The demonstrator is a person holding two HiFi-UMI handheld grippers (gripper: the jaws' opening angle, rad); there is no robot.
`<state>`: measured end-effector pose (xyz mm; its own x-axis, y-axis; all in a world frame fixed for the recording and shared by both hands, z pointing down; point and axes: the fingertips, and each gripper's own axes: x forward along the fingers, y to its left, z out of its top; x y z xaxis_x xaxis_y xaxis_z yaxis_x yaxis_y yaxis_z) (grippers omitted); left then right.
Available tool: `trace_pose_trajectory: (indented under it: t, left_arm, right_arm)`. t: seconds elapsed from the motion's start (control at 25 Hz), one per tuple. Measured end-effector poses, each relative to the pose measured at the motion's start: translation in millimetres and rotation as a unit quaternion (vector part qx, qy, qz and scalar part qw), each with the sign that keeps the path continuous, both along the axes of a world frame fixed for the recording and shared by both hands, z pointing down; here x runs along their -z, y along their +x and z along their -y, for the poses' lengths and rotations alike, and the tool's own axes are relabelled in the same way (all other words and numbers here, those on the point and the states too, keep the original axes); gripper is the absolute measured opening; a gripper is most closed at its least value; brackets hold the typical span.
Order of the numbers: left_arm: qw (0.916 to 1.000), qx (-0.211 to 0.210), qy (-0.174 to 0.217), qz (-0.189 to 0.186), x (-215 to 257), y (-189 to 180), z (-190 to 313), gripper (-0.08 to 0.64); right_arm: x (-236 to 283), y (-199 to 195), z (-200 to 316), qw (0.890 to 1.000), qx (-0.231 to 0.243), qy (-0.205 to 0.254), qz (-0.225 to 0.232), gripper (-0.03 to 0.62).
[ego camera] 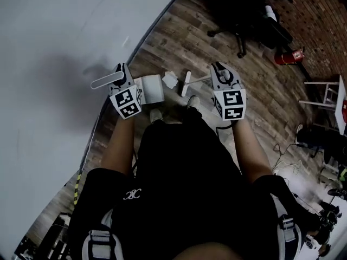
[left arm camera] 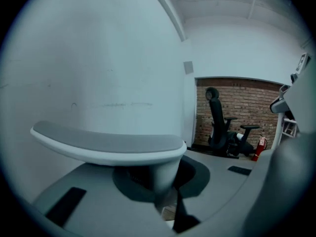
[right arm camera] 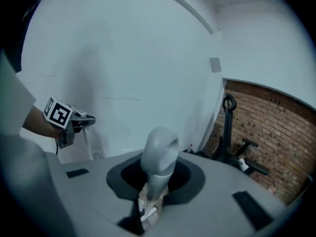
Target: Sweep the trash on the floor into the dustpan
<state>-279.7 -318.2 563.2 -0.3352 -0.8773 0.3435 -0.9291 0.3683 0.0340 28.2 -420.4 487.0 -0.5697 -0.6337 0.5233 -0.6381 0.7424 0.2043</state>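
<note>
Down on the floor, trash is lying between dustpan and broom; left gripper is clamping the dustpan, right gripper the broom.

I stand in what looks like an office or a studio room. The floor is of wooden planks. A plain white wall runs along my left, and the brick wall closes the far side. By it stand a black office chair and a red fire extinguisher. Cables lie at my right.
</note>
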Motion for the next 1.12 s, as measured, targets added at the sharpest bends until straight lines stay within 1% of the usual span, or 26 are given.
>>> trace_pose_trajectory:
  t: [0.12, 0.28, 0.36, 0.52, 0.64, 0.76, 0.84, 0.96, 1.04, 1.12]
  left_arm:
    - [0.9994, 0.033, -0.011, 0.000, -14.5, -9.3, 0.3, 0.038]
    - [0.9967, 0.078, -0.022, -0.005, -28.8, -11.8, -6.7, 0.038]
    - [0.9949, 0.096, -0.029, -0.011, -41.3, -11.7, -8.0, 0.038]
    - [0.9913, 0.126, -0.038, -0.014, -65.0, -4.8, -16.3, 0.038]
    - [0.9921, 0.121, -0.032, -0.001, -71.3, 5.9, -17.8, 0.038]
    - [0.9941, 0.105, -0.028, 0.008, -75.0, 22.4, -16.1, 0.038]
    - [0.9947, 0.099, -0.026, 0.009, -74.6, 32.4, -20.1, 0.038]
    - [0.9951, 0.096, -0.022, 0.003, -72.2, 39.0, -32.1, 0.043]
    - [0.9955, 0.093, -0.022, -0.002, -71.6, 42.1, -38.6, 0.044]
    - [0.9961, 0.085, -0.023, -0.006, -72.5, 45.2, -39.8, 0.044]
  right_arm:
    - [-11.2, -11.5, 11.7, 0.999, 0.045, -0.003, -0.012, 0.066]
    - [-19.6, -19.0, 25.0, 0.994, 0.105, -0.008, -0.030, 0.066]
    - [-25.4, -25.1, 33.0, 0.991, 0.127, -0.015, -0.030, 0.066]
    - [-35.7, -45.5, 44.8, 0.986, 0.166, -0.020, -0.017, 0.066]
    - [-40.9, -68.0, 40.8, 0.980, 0.197, -0.023, -0.004, 0.066]
    - [-43.9, -96.0, 26.0, 0.970, 0.239, -0.033, 0.015, 0.064]
    - [-44.0, -114.1, 12.8, 0.964, 0.261, -0.045, 0.028, 0.063]
    - [-43.2, -136.5, -11.8, 0.957, 0.278, -0.068, 0.052, 0.063]
    - [-41.8, -148.9, -31.4, 0.947, 0.304, -0.083, 0.066, 0.063]
    - [-41.7, -157.8, -49.4, 0.933, 0.341, -0.087, 0.071, 0.063]
